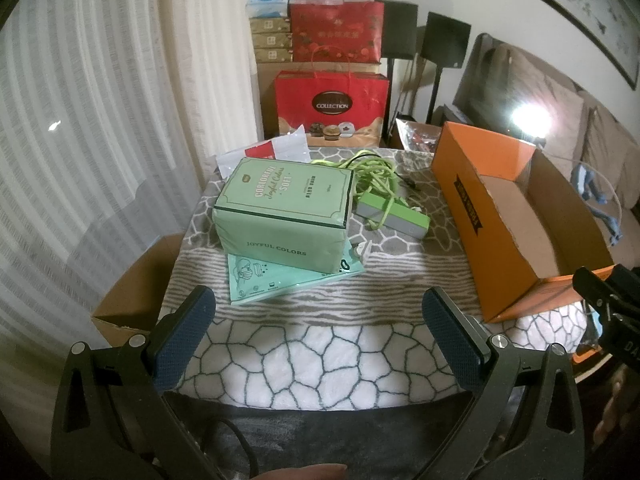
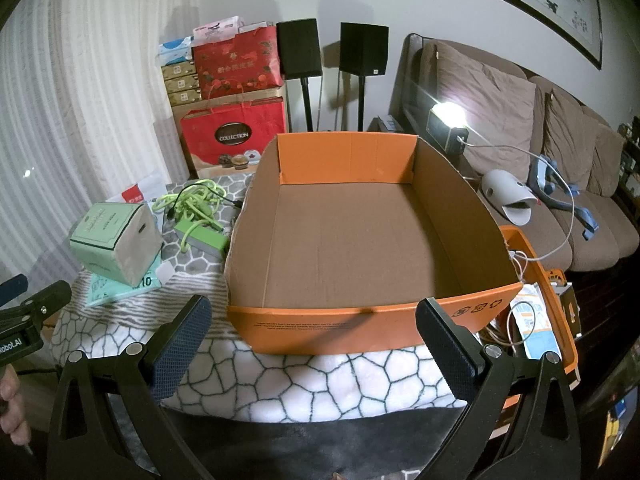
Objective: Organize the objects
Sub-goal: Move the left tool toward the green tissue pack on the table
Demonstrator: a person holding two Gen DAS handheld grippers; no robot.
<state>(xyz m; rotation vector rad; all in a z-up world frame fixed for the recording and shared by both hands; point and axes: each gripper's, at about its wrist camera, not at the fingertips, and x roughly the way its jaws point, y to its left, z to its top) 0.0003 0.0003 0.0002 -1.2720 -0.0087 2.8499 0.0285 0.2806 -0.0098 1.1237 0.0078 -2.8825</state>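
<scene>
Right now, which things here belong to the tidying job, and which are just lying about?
Job:
- orange cardboard box, empty
- green tissue pack
- mask packet beneath it
- green power strip with cable

Lying about:
- red gift bags
- black speakers
- sofa

Both wrist cameras look steeply down from the desk's near edge; left faces the green tissue box (image 1: pixel 284 216), right the open orange cardboard box (image 2: pixel 360 320), each catching both.
</scene>
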